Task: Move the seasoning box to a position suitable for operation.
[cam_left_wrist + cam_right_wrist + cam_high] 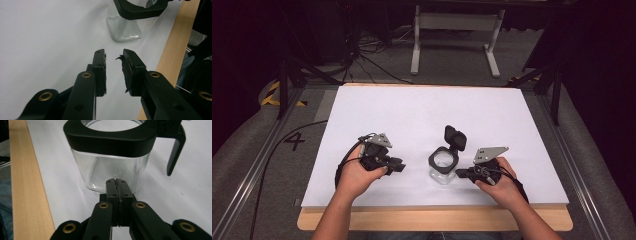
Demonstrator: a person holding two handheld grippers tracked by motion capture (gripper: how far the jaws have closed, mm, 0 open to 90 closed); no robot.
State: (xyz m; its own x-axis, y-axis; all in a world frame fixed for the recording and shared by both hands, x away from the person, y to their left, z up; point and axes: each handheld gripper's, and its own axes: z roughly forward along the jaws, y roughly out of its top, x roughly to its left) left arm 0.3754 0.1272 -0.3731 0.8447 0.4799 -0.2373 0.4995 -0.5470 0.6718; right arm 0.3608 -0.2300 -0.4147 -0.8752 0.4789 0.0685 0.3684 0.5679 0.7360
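Right gripper [117, 181] with jaws pressed fully together, holding nothing, tips just in front of the glass wall of the jar [110, 167], very near but contact not sure. Left gripper [113, 56] with jaws a little apart, also empty, pointing at the jar [124, 31] from the other side, somewhat farther away. Torn pad material hanging on one of its fingers [125, 67].

Jar [443, 165] standing upright on the white table [412, 110], near the front edge, between both grippers. Black collar around the mouth, hinged lid [455, 136] flipped up and open behind it.

Probably an approach step: jar not yet gripped by either tool. Next move likely calls for opening the right jaws wide enough for the collar or the lid, or for steadying the jar with the left gripper [384, 162] before touching the lid.

Both hands low over the table, forearms coming from the near edge, right gripper [467, 173] aimed inward toward the jar, wrists about level.
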